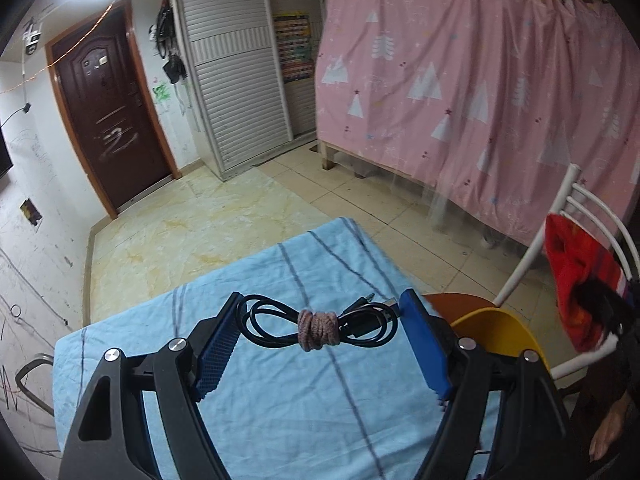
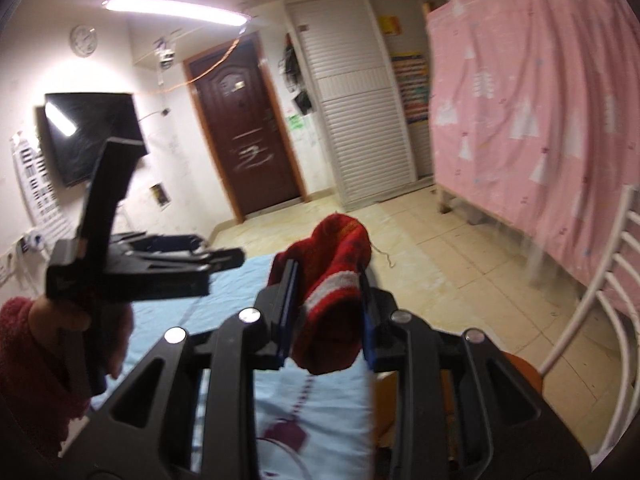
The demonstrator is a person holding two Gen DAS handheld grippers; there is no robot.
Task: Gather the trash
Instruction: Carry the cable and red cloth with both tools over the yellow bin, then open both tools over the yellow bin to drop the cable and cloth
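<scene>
My left gripper (image 1: pixel 320 322) is shut on a coiled black cable (image 1: pixel 320 320) tied with a pinkish hair band (image 1: pixel 318 329), held above the light blue striped cloth (image 1: pixel 280 400) on the table. My right gripper (image 2: pixel 326 304) is shut on a red knitted sock (image 2: pixel 334 280) with a white stripe, held above the same cloth (image 2: pixel 320 420). The sock also shows at the right of the left wrist view (image 1: pixel 580 280). The left gripper appears at the left of the right wrist view (image 2: pixel 160 264), side on, held by a hand in a red sleeve.
A white metal chair (image 1: pixel 560 232) stands right of the table, with a yellow and an orange seat (image 1: pixel 496 328) by the table edge. A pink curtained bunk (image 1: pixel 480 100) fills the right. A brown door (image 1: pixel 108 108) and white wardrobe (image 1: pixel 232 72) stand beyond tiled floor.
</scene>
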